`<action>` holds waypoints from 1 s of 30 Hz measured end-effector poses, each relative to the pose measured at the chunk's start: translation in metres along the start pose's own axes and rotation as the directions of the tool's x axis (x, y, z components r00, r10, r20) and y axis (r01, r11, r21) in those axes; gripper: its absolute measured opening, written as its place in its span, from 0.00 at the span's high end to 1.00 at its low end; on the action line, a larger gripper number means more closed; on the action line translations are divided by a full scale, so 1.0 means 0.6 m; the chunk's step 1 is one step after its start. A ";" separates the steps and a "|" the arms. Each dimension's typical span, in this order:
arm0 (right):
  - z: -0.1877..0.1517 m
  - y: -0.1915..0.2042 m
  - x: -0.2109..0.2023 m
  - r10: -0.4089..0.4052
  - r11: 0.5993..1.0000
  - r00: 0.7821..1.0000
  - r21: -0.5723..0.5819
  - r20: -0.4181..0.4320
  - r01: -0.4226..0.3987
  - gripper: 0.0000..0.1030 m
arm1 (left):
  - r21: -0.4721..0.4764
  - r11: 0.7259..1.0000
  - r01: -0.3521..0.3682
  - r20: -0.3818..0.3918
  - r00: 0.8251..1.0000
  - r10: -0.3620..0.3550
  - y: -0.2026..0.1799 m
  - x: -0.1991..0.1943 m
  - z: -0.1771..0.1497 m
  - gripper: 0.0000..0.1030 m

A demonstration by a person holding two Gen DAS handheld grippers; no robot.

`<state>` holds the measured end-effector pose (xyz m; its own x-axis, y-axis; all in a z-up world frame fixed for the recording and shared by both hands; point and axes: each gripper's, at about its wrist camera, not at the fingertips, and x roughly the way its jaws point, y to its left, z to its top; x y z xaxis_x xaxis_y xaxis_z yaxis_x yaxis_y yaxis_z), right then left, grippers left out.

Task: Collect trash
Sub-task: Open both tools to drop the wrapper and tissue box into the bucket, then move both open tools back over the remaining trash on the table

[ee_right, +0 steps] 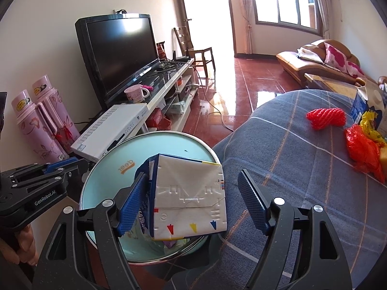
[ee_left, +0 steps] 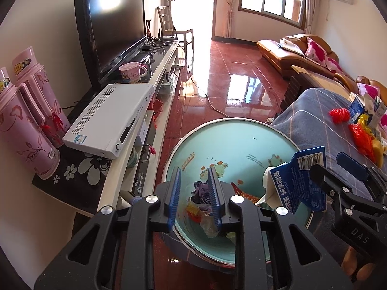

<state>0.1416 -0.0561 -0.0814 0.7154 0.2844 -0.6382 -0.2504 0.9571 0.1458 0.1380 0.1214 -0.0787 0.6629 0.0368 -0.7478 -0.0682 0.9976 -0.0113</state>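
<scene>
A pale green trash bin (ee_left: 232, 145) with frog pictures stands on the red floor; it holds several wrappers (ee_left: 205, 207). My left gripper (ee_left: 194, 200) is over the bin's near rim, jaws a small gap apart, empty. My right gripper (ee_right: 193, 203) is open wide above the bin (ee_right: 116, 159). A blue and white milk carton (ee_right: 188, 198) sits between its fingers, touching the left pad (ee_right: 131, 205), apart from the right one. The carton also shows in the left wrist view (ee_left: 297, 181). On the blue checked cloth (ee_right: 290, 149) lie a red foam net (ee_right: 325, 118), red and yellow bags (ee_right: 362, 149) and another carton (ee_right: 367, 106).
A TV stand (ee_left: 154, 77) along the left wall bears a TV (ee_left: 113, 29), a white set-top box (ee_left: 111, 118), a pink mug (ee_left: 131, 72) and two pink flasks (ee_left: 26, 111). A cable (ee_left: 208, 101) crosses the floor. A brown sofa (ee_left: 297, 53) stands at the right.
</scene>
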 end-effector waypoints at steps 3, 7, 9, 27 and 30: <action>0.000 0.000 -0.001 0.003 1.000 1.000 0.001 0.002 -0.003 0.23 | -0.003 1.000 0.000 0.001 1.000 0.000 0.001 -0.002 0.001 0.71; 0.002 -0.001 -0.007 0.001 1.000 1.000 0.006 0.017 -0.001 0.23 | -0.010 1.000 -0.002 0.008 1.000 0.002 0.003 -0.007 0.003 0.62; 0.004 -0.004 -0.011 -0.002 1.000 1.000 0.017 0.027 0.002 0.23 | -0.008 1.000 0.000 0.012 1.000 0.000 0.002 -0.010 0.003 0.60; -0.019 -0.117 -0.101 -0.146 0.981 0.983 0.147 0.109 0.129 0.17 | 0.010 1.000 -0.029 0.063 0.998 0.028 -0.061 -0.042 0.013 0.06; -0.029 -0.137 -0.120 -0.154 0.974 0.980 0.186 0.124 0.130 0.14 | 0.026 0.999 -0.019 0.058 0.998 0.018 -0.086 -0.045 0.014 0.06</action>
<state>0.0992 -0.1564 -0.0606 0.8207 0.1382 -0.5543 -0.0299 0.9793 0.2000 0.1296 0.0697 -0.0524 0.7040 0.0578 -0.7079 -0.0617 0.9979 0.0202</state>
